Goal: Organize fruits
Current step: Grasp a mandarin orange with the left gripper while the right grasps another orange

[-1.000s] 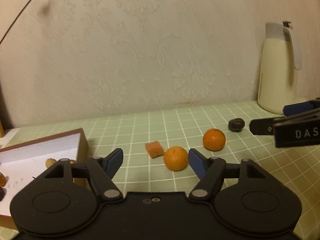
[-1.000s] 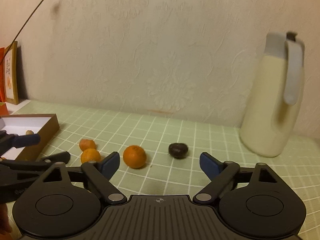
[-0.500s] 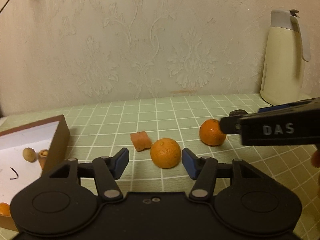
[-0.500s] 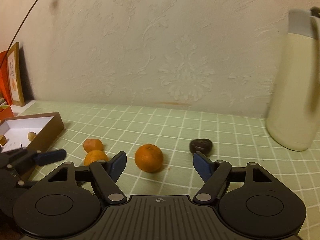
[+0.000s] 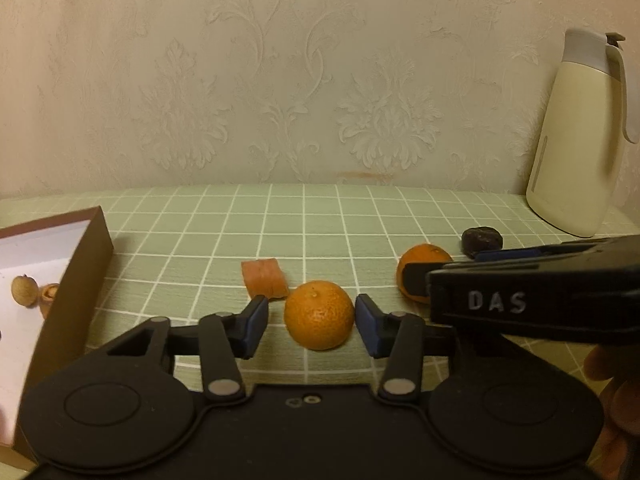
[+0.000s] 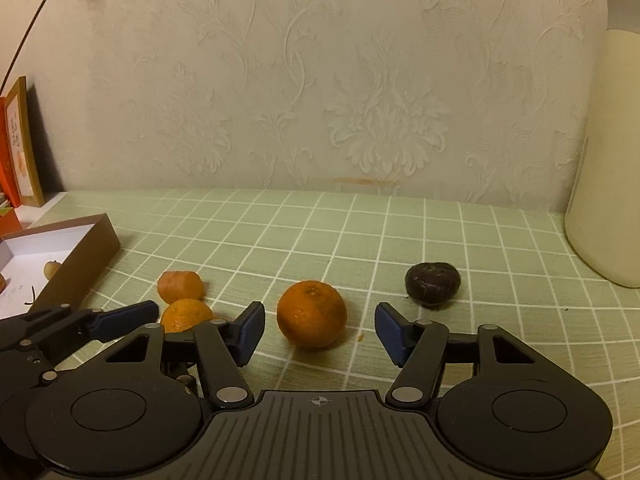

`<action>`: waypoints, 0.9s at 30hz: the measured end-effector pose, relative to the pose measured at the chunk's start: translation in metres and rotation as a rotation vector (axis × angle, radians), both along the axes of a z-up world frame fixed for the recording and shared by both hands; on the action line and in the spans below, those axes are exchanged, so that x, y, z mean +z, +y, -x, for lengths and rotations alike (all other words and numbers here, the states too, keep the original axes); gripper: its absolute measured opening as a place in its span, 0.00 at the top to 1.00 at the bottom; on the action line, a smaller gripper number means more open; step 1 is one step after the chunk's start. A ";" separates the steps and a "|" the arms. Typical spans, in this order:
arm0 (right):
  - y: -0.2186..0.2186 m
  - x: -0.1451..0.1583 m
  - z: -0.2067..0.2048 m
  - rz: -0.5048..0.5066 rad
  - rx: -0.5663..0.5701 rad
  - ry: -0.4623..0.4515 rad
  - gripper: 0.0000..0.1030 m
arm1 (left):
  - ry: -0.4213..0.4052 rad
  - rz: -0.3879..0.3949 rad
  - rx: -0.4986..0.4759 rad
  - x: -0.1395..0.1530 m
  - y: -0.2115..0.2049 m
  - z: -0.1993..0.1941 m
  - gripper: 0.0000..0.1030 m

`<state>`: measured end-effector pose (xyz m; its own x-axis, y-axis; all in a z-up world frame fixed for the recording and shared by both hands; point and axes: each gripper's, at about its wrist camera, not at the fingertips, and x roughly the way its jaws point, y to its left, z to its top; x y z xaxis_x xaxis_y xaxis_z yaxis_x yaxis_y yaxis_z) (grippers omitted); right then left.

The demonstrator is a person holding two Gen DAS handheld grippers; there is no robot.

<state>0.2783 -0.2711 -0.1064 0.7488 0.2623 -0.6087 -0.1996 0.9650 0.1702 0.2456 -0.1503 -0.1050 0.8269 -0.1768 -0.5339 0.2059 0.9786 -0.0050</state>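
Observation:
Two mandarins lie on the green checked cloth. The nearer mandarin [image 5: 319, 314] sits between the fingers of my left gripper [image 5: 311, 317]. Its jaws are closing: the right pad is almost on the peel, the left pad stands a little apart. The other mandarin [image 6: 312, 314] lies between the fingers of my right gripper [image 6: 320, 320], whose jaws are also closing, with gaps on both sides. In the left wrist view the right gripper [image 5: 520, 292] partly covers that second mandarin [image 5: 424, 268]. An orange chunk [image 5: 265, 283] and a dark fruit [image 6: 432, 284] lie nearby.
A brown box [image 5: 76, 280] with a white inside holds small nuts [image 5: 24, 290] at the left. A cream jug [image 5: 576, 140] stands at the back right by the wallpapered wall. A framed picture [image 6: 20, 148] leans at far left. A person's hand [image 5: 616, 392] shows at the right.
Both grippers have come forward and down toward the mandarins, and their jaws have narrowed. Each now has a mandarin between its fingers.

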 end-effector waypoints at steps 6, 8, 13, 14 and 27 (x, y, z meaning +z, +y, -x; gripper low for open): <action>0.004 -0.008 -0.008 -0.036 0.002 0.051 0.61 | 0.041 0.027 -0.001 -0.004 0.002 -0.007 0.73; 0.004 -0.007 -0.009 -0.038 0.004 0.053 0.61 | 0.047 0.033 -0.004 -0.004 0.003 -0.008 0.73; 0.006 -0.001 -0.004 -0.032 0.001 0.032 0.62 | 0.048 0.041 -0.004 0.004 0.007 -0.007 0.73; 0.006 0.000 -0.003 -0.032 -0.002 0.029 0.62 | 0.043 0.039 -0.004 0.006 0.007 -0.005 0.73; -0.001 0.027 0.026 -0.042 -0.039 -0.017 0.62 | 0.011 0.014 -0.013 0.036 0.016 0.018 0.73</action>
